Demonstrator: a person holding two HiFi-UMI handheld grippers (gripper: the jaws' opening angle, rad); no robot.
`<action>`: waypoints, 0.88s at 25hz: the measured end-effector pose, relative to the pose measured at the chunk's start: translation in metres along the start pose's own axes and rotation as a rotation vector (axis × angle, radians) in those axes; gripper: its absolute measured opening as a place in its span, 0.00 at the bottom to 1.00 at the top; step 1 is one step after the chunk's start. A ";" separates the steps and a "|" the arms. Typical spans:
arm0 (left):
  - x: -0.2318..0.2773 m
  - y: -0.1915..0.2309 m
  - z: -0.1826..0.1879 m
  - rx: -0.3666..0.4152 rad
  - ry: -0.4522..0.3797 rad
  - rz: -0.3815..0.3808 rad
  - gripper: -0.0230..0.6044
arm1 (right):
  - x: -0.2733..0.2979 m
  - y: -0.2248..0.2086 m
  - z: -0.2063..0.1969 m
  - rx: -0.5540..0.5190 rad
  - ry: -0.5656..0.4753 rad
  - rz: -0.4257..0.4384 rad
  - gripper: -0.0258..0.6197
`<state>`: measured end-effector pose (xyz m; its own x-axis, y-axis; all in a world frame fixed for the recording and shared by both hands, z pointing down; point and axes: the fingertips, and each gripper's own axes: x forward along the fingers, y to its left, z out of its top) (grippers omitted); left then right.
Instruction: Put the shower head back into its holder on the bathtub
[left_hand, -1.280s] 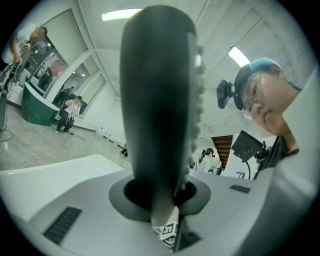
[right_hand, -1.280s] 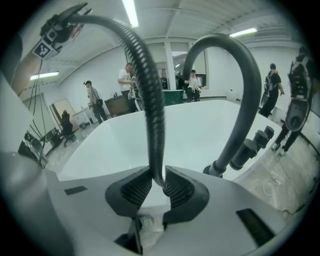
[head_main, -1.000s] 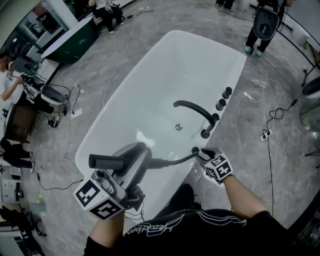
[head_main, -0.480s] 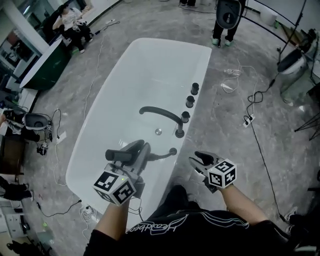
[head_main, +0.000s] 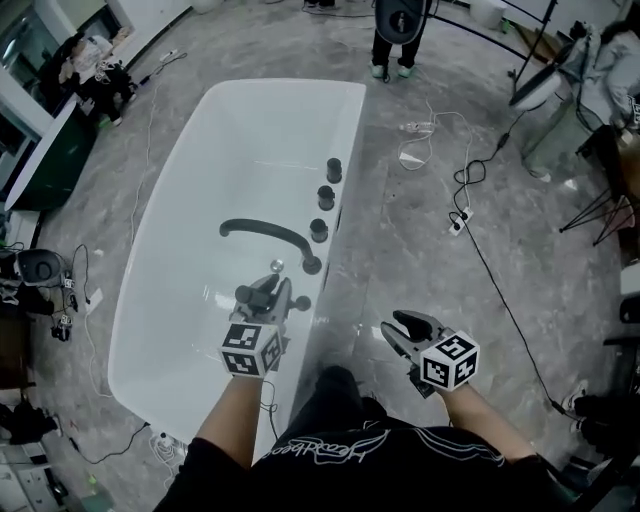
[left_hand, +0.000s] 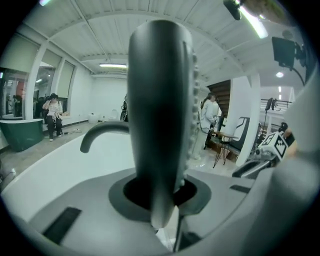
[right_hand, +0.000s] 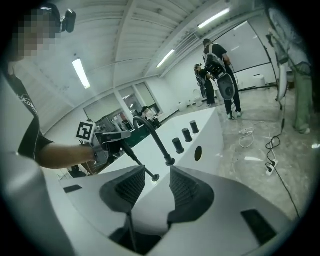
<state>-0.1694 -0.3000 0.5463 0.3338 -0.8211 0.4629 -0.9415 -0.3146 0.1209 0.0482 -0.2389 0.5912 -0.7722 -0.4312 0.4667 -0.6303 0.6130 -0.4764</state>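
Observation:
The black shower head (head_main: 248, 292) is clamped in my left gripper (head_main: 266, 296), low over the white bathtub's near right rim (head_main: 322, 330). In the left gripper view the shower head (left_hand: 160, 110) stands upright and fills the middle, with the jaws shut on its handle. Its dark hose (right_hand: 131, 159) runs down to the small round holder (head_main: 302, 303) on the rim, which also shows as the holder (right_hand: 155, 177) in the right gripper view. My right gripper (head_main: 402, 331) hangs open and empty over the floor, to the right of the tub.
The curved black faucet spout (head_main: 262, 233) and three black knobs (head_main: 326, 197) sit on the rim just beyond the holder. Cables and a power strip (head_main: 458, 218) lie on the grey floor to the right. People stand beyond the tub's far end (head_main: 398, 30).
My left gripper has come down with the shower head, close to the holder. My right gripper has left the hose end at the rim and moved right, off the tub.

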 end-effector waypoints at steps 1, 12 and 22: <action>0.006 -0.001 -0.006 0.005 -0.001 0.006 0.16 | -0.006 -0.003 -0.004 0.004 0.002 -0.010 0.28; 0.053 0.008 -0.075 -0.001 0.014 0.117 0.16 | -0.035 -0.037 -0.038 0.070 0.025 -0.092 0.27; 0.061 0.023 -0.116 -0.093 -0.024 0.188 0.16 | -0.031 -0.041 -0.054 0.107 0.056 -0.107 0.26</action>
<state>-0.1762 -0.3024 0.6790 0.1513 -0.8726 0.4644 -0.9872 -0.1100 0.1151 0.1027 -0.2149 0.6367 -0.6962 -0.4511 0.5584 -0.7161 0.4901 -0.4970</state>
